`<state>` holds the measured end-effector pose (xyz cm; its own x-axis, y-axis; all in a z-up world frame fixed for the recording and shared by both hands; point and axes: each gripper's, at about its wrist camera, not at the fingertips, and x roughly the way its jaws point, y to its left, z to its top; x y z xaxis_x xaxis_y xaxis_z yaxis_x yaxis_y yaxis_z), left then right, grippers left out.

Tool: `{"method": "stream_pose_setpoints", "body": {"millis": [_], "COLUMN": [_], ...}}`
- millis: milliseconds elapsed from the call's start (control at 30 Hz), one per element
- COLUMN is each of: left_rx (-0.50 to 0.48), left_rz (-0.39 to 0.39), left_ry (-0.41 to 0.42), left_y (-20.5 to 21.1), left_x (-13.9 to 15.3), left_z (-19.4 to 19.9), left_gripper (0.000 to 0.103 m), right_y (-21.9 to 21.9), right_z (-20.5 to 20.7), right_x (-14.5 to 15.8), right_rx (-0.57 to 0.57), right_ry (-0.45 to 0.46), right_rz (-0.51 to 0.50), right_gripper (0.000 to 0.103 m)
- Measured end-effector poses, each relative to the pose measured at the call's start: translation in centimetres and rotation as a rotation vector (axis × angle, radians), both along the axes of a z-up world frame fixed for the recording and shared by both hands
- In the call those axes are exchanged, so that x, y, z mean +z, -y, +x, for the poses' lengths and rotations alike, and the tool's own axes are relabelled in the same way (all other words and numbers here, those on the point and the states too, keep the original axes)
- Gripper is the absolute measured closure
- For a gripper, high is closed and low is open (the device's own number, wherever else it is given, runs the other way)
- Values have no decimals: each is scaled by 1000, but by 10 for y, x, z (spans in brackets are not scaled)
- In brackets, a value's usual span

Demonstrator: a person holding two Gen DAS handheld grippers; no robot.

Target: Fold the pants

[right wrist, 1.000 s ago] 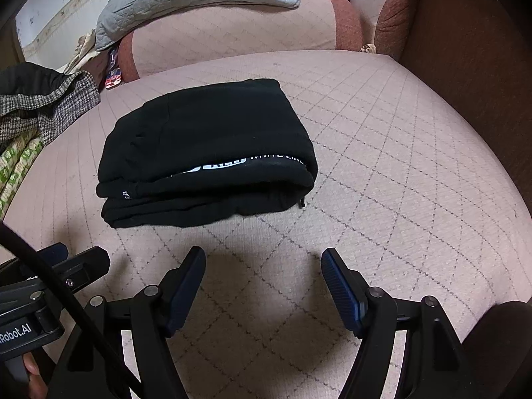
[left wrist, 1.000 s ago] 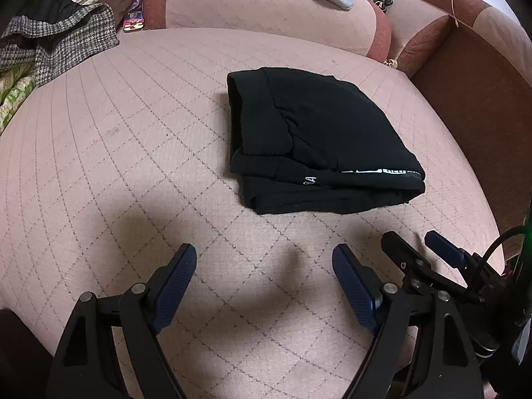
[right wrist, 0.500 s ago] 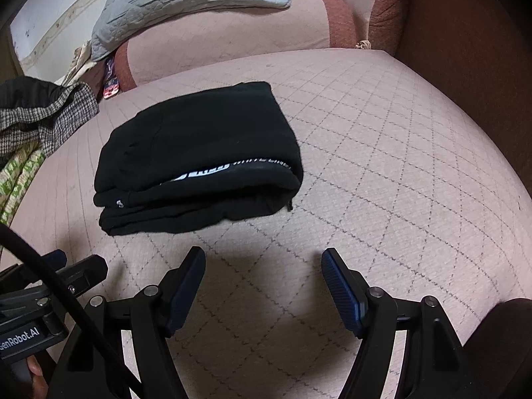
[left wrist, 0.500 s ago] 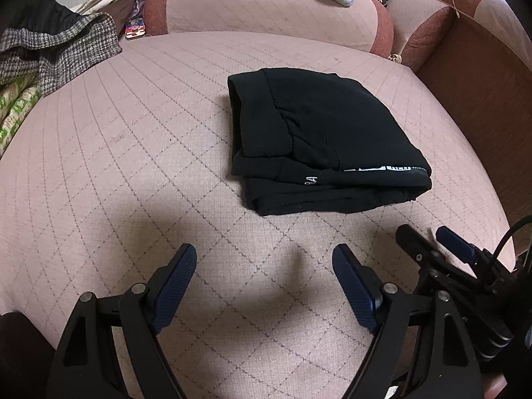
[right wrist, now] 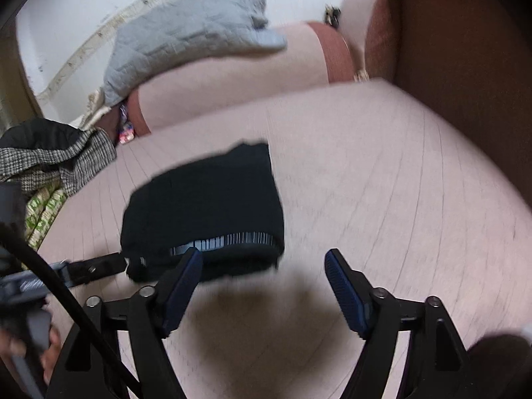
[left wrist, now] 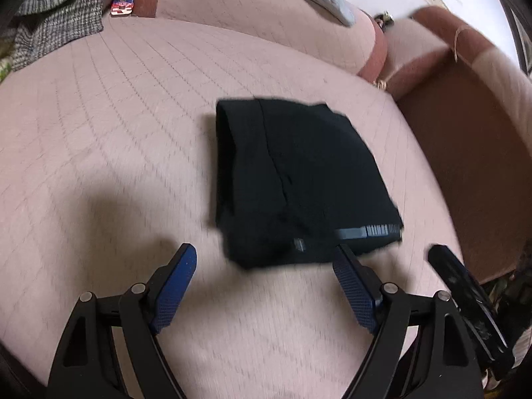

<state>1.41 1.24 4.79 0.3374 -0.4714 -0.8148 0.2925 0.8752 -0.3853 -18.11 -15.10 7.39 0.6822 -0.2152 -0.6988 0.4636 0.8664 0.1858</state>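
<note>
- The folded black pants (left wrist: 299, 179) lie mid-cushion on the pink quilted sofa (left wrist: 116, 139).
- Left hand-held gripper (left wrist: 262, 266): fingers apart, empty, near the pants' front edge.
- Right hand-held gripper (right wrist: 264, 267): fingers apart, empty.

Black pants (left wrist: 299, 179), folded into a compact rectangle, flat on the pink quilted cushion, white lettering along near edge

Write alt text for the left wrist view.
Folded black pants lie on a pink quilted couch seat, just beyond the open, empty left tongs, whose right fingertip overlaps the pants' near edge in the picture. The image is motion-blurred; a checked garment sits far left.
</note>
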Motion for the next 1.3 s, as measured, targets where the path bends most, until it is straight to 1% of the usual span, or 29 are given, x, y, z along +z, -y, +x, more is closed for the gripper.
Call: {"method": "stream_pose_setpoints", "body": {"millis": [67, 133, 200, 233, 267, 333, 367, 400, 433, 567, 633, 667, 767, 800, 833, 867, 900, 933, 967, 1000, 1067, 1200, 1300], "left_rx": [-15, -23, -27, -31, -35, -55, -69, -90, -101, -128, -120, -115, -110, -129, -140, -148, -146, -141, -126, -114, -98, -88, -78], "left_rz": [-2, -18, -70, -109, -138, -177, -193, -225, -243, -276, -295, -305, -306, -295, -273, -225, -204, -210, -233, -252, -270, -265, -294], "left_ry": [0, -25, -80, -113, -126, -127, -135, -151, -155, -156, -170, -177, -183, -169, -161, -148, -136, -139, -155, -168, -174, -143, -130], "left_y": [3, 6, 6, 6, 7, 13, 16, 21, 24, 37, 41, 41, 48, 52, 54, 57, 55, 51, 46, 41, 35, 31, 24], "left_x": [-6, -15, -26, -32, -34, -35, -36, -39, -40, -44, -45, -46, -47, -45, -44, -43, -43, -43, -43, -43, -40, -25, -15], "left_z": [18, 31, 46, 53, 58, 64, 67, 72, 74, 88, 94, 96, 100, 97, 97, 94, 94, 94, 96, 97, 97, 93, 97], "left_gripper": [20, 20, 20, 20, 20, 20, 12, 2, 0, 0, 0, 0, 1, 13, 25, 48, 58, 62, 67, 70, 72, 73, 73], "right_y": [10, 26, 43, 50, 57, 71, 75, 81, 86, 99, 107, 110, 114, 116, 117, 116, 114, 110, 107, 102, 96, 80, 73], "right_z": [8, 22, 40, 48, 58, 80, 86, 95, 105, 138, 154, 161, 172, 178, 181, 181, 183, 183, 182, 182, 179, 181, 185], "right_x": [8, 11, 8, 5, 2, -10, -14, -20, -27, -51, -67, -75, -81, -83, -84, -85, -86, -85, -82, -78, -66, -33, -12], "right_rx": [1, 10, 19, 29, 40, 52, 59, 67, 72, 87, 110, 126, 158, 184, 191, 192, 208, 208, 209, 223, 222, 251, 275], "right_ry": [9, 9, -5, -11, -18, -45, -50, -57, -64, -91, -96, -85, -28, -16, -14, -15, -33, -45, -50, -54, -44, -9, 12], "right_rz": [-13, 9, 53, 74, 93, 136, 156, 189, 220, 307, 389, 436, 485, 523, 542, 554, 583, 576, 558, 555, 542, 511, 474], "right_gripper": [21, 20, 20, 20, 20, 20, 20, 20, 20, 20, 20, 19, 12, 13, 18, 28, 50, 63, 69, 80, 81, 82, 82]}}
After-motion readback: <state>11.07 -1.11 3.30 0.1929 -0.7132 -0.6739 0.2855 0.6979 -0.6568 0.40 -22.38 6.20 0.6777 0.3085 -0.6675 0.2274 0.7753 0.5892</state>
